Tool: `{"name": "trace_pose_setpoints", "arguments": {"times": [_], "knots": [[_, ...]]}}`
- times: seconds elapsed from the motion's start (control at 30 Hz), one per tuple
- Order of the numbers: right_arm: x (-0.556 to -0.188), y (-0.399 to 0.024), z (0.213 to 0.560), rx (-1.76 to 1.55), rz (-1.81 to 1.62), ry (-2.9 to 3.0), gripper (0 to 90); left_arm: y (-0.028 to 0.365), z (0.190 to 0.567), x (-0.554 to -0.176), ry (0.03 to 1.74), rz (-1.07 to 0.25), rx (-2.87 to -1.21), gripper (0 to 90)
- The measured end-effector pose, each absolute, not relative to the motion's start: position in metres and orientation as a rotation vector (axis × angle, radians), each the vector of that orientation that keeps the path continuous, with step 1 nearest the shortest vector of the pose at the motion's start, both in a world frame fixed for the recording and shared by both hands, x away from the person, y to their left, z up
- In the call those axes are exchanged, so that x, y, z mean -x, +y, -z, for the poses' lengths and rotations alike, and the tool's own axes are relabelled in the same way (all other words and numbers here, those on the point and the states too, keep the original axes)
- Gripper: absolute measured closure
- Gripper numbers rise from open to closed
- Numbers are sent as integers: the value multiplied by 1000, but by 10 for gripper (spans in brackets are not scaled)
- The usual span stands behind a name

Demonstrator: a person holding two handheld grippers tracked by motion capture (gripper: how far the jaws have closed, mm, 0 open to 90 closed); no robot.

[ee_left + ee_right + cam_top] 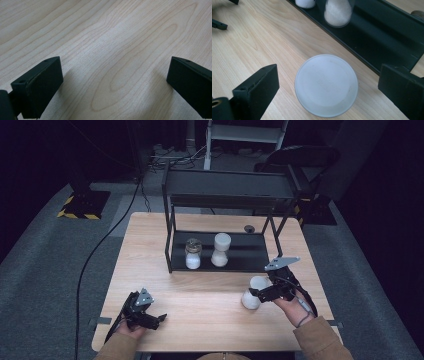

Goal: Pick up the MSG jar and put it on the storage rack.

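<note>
High view: white jar [251, 295] stands on the bench [200, 300] before the rack [220, 255], which I judge its destination; my right gripper [257, 293] is at it. Left gripper view: jaws wide, empty, parked over bare wood. Right gripper view: jaws wide, straddling the jar's lid [326, 85], pads clear.

The light wooden bench [200, 305] lies bare across its near left half and along its left edge, giving open passage. The black metal two-tier rack [227, 195] blocks the far middle. A white round-lidded jar [253, 292] stands near the right edge, just before the rack's front rail.
</note>
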State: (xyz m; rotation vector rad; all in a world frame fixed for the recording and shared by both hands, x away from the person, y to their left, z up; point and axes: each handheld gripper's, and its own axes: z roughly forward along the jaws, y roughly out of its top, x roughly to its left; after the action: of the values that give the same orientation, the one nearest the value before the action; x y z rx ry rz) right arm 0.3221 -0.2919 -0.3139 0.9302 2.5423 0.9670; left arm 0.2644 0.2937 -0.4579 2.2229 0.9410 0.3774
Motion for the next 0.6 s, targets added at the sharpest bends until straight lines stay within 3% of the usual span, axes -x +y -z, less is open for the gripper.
{"name": "trace_pose_setpoints", "arguments": {"times": [0.23, 0.6], "knots": [[-328, -291, 324, -947, -957, 2564, 37, 294, 458, -264, 941, -377, -2223, 1], [-334, -287, 340, -946, -940, 2606, 123, 294, 458, -264, 941, -377, -2223, 1]]}}
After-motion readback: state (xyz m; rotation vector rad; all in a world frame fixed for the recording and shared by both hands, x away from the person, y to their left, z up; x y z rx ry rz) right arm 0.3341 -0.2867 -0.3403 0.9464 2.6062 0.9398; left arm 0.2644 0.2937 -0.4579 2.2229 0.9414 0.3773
